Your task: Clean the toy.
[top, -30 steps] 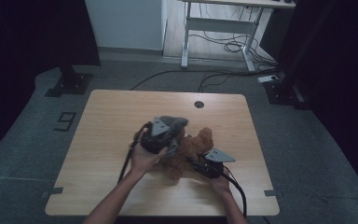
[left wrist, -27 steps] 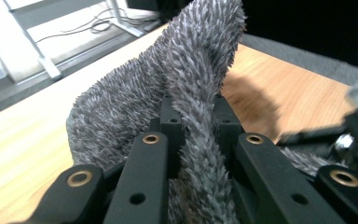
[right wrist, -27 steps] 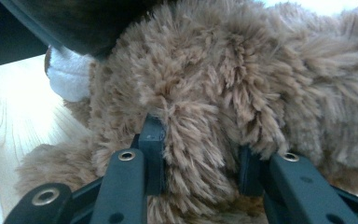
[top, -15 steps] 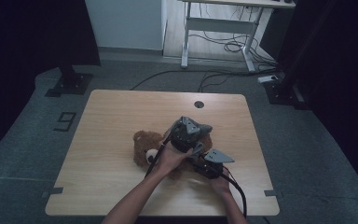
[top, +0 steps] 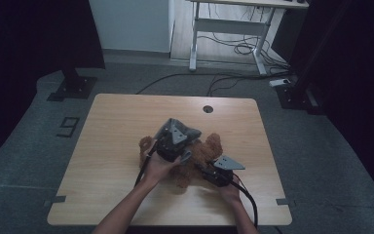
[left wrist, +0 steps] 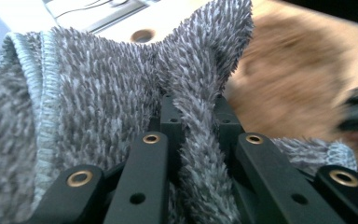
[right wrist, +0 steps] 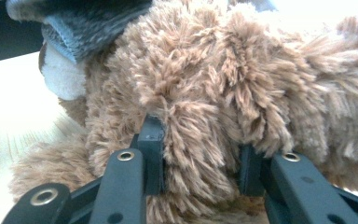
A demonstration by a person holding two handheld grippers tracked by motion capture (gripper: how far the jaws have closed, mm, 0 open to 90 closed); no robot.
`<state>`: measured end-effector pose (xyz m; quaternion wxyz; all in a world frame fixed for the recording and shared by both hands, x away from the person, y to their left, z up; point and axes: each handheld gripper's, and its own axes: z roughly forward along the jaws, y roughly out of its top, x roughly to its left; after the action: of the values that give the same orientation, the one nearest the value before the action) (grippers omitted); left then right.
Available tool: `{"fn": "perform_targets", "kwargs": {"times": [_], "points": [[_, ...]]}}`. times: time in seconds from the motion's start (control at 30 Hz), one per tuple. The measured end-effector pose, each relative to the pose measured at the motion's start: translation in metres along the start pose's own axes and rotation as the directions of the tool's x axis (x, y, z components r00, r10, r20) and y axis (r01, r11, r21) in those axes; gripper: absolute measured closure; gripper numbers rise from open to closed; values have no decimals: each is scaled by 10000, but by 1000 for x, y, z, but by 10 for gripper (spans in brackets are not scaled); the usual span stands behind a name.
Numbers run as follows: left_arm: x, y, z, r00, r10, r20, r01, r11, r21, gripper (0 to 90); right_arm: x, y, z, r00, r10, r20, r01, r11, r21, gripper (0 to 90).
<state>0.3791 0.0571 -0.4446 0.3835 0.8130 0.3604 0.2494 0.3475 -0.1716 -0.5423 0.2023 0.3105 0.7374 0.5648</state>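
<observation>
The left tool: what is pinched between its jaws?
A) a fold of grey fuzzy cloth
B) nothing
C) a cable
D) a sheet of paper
A: in the left gripper view, the left tool has its jaws shut on a fold of grey cloth, with the brown teddy beyond.

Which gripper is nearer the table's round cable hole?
Left. The left gripper, clamping grey fuzzy fabric, sits closer to the hole; the right gripper, gripping the brown plush toy, is farther back.

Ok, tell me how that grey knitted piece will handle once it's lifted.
The grey knitted piece likely hangs floppy: it folds and bunches where the left hand-held gripper pinches it. Its fuzzy pile probably resists slipping. It seems light.
</observation>
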Motion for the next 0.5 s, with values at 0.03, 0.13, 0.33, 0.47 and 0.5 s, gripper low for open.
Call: {"fn": "perform_targets", "kwargs": {"times": [0.03, 0.13, 0.33, 0.47, 0.5], "points": [[8, -6, -2, 9999, -144, -33, 144, 9999, 67, 793, 0, 0, 0, 10000, 25, 7, -25, 10000, -18, 610], [28, -24, -9, 9950, -882, 476, 886, 9960, -64, 796, 0, 0, 1, 10000, 6, -27, -6, 10000, -42, 608], [42, -32, -24, 9956, -941, 45, 942, 9949, -353, 797, 0, 0, 1, 10000, 52, -28, -52, 10000, -48, 607], [66, -43, -32, 9873, -1550, -345, 1539, 9875, -332, 797, -1, 0, 1, 10000, 66, -35, -66, 10000, -45, 607], [73, -48, -33, 9836, -1761, -382, 1750, 9841, -300, 797, -1, 0, 0, 10000, 69, -45, -69, 10000, -43, 607]]}}
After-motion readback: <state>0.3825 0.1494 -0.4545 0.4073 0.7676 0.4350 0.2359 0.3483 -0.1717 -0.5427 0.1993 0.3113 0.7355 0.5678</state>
